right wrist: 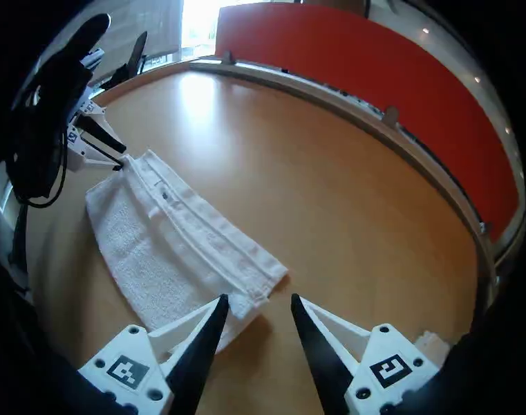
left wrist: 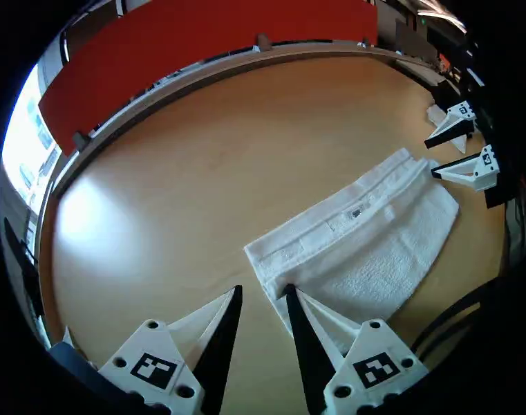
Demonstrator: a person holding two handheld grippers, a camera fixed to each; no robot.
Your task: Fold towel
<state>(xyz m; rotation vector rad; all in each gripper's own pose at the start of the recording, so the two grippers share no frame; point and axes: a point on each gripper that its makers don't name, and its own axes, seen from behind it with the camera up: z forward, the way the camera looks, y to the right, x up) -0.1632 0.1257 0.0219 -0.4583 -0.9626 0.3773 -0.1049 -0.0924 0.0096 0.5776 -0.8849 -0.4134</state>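
Presently: white towel (left wrist: 359, 242) lies flat on the wooden bench (left wrist: 180, 194). By the look of it, it is already doubled into a long band, with a hemmed border (left wrist: 307, 235) and a small label tab (left wrist: 356, 212) along one long side.

Left gripper (left wrist: 263, 290) is at one short end, jaws parted to a moderate gap with nothing clamped. One finger overlaps the towel's corner and the other is over bare bench. Right gripper (right wrist: 259, 299) is at the opposite short end, likewise parted and empty, one finger over the corner there.

Handling (judged):
- Terry cloth, so light and limp with no stiffness. It will sag from any held point, and the layers may slide apart.
- Not fragile or slippery; the nap should give the fingers purchase.
- The bench looks smooth, so the cloth may skid if a finger is pushed under it.

Best hold: the corners of a short end, pinching all layers at the border, where the weave looks flatter and firmer. Risk: catching the top layer alone.
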